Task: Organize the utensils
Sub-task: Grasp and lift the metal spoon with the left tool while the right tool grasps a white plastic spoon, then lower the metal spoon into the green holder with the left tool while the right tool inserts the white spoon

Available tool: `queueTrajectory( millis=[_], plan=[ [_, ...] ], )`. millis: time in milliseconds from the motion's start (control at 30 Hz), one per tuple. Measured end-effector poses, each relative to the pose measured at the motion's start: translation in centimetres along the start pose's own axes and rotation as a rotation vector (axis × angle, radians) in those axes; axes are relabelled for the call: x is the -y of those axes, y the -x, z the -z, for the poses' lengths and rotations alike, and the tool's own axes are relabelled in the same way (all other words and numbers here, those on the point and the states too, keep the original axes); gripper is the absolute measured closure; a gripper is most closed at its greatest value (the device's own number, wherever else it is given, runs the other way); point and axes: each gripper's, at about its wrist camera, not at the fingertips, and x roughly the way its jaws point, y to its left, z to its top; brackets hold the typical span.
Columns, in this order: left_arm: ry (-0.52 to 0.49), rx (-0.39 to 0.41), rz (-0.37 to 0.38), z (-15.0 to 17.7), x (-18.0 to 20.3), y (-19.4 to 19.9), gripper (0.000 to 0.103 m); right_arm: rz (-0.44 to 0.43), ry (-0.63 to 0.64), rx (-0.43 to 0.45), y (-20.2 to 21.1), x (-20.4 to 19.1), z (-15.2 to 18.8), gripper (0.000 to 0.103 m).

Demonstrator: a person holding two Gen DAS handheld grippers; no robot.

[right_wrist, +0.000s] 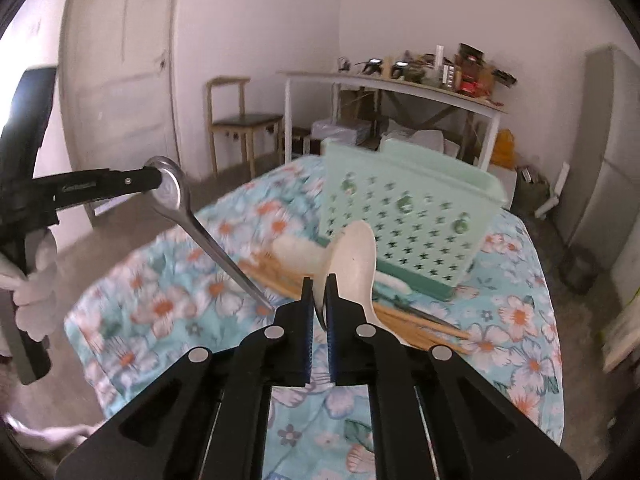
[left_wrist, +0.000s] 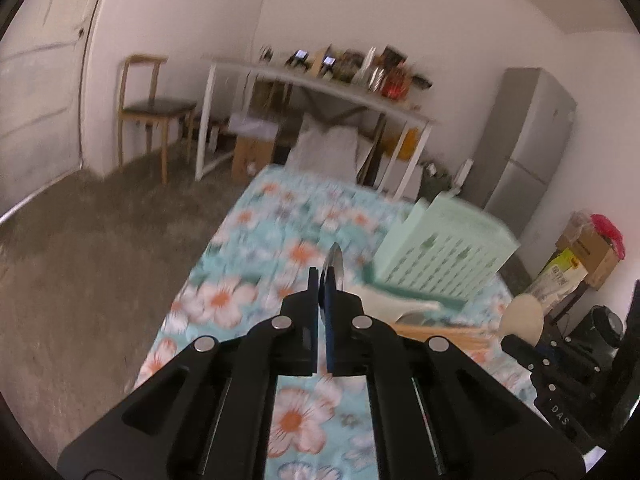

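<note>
Gripping, left gripper (left_wrist: 320,280): jaws closed on the bowl of a metal spoon (right_wrist: 170,188); from the right wrist view the handle slants down toward 5 o'clock, its tip hanging above the cloth and clear of it.
Gripping, right gripper (right_wrist: 319,286): jaws closed on a white plastic spoon (right_wrist: 358,252), held near where handle meets bowl, the bowl rising toward 12 o'clock in front of the caddy.
Metal spoon, left view: only a thin edge of the bowl (left_wrist: 335,266) shows above the fingertips, blurred.
White spoon, left view: its pale rounded bowl (left_wrist: 520,318) shows at 3 o'clock, above the right gripper's black body.
Chopsticks (right_wrist: 400,316): a bundle of wooden sticks lying flat on the cloth, just beyond the right gripper's fingertips, running from 10 o'clock to 4 o'clock.
Other white utensil (right_wrist: 296,256): lies on the cloth beside the chopsticks, near the caddy's base; blurred, type unclear.
Utensil caddy (right_wrist: 412,208): mint-green perforated plastic holder, upright on a darker green tray, at 1 o'clock from the right gripper.
Tablecloth (right_wrist: 172,304): turquoise with white and orange flowers, covering the table under everything.
Gloved hand (right_wrist: 34,292): white glove at 9 o'clock in the right view, holding the left gripper's handle.
Background: wooden chair (right_wrist: 240,120), white cluttered desk (right_wrist: 392,84), grey refrigerator (left_wrist: 528,140) against the far wall.
</note>
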Motion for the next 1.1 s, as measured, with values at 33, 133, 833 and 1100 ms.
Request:
queueTrajectory(
  millis=[33, 133, 833, 1100],
  plan=[
    [-0.013, 0.026, 0.013, -0.8, 0.6, 0.6, 0.101, -0.002, -0.018, 0.006, 0.4, 0.7, -0.1, 0.098],
    [-0.048, 0.096, 0.038, -2.9, 2.0, 2.0, 0.101, -0.019, -0.082, 0.023, 1.4, 2.4, -0.4, 0.098],
    [-0.406, 0.307, -0.153, -11.7, 14.4, -5.4, 0.101, -0.076, -0.212, 0.121, 4.5, 6.5, -0.7, 0.098],
    [-0.399, 0.151, -0.121, -10.3, 14.5, -11.3, 0.099, -0.114, -0.258, 0.103, 2.9, 8.0, -0.5, 0.098]
  ],
)
